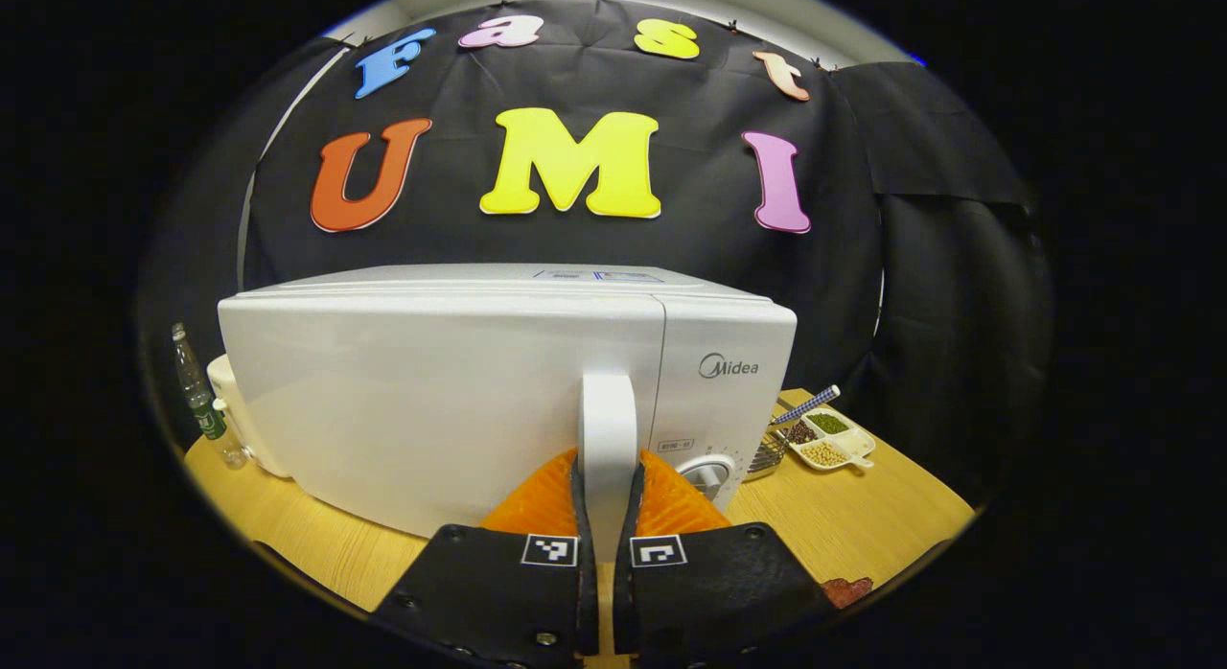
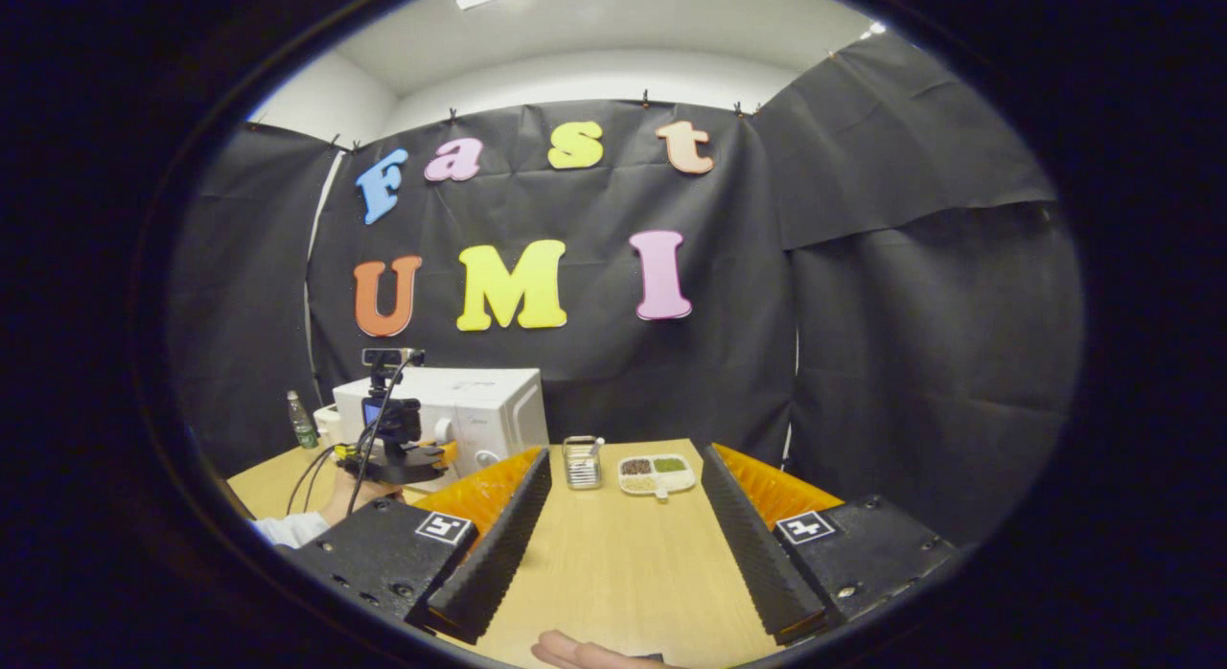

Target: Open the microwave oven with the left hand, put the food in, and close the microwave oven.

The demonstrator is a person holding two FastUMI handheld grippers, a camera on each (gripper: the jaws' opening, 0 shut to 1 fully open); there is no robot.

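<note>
The white microwave [image 1: 431, 391] stands on the wooden table with its door looking closed. My left gripper [image 1: 608, 501] is shut on the door's upright white handle [image 1: 608, 425], one finger pressing each side. The food, a white divided dish of beans and grains [image 1: 832, 439], lies on the table right of the microwave. In the right gripper view my right gripper [image 2: 623, 554] hangs open over the table with nothing between its fingers. Farther off there stand the microwave [image 2: 470, 405], the left gripper [image 2: 398, 453] at its front with a hand [image 2: 350, 496] holding it, and the dish [image 2: 657, 474].
A metal wire holder [image 2: 581, 461] stands just left of the dish, also seen as wire holder [image 1: 765, 455]. A small plastic bottle [image 1: 196, 396] and a white object [image 1: 222, 377] sit left of the microwave. A fingertip [image 2: 575, 650] shows at the table's near edge.
</note>
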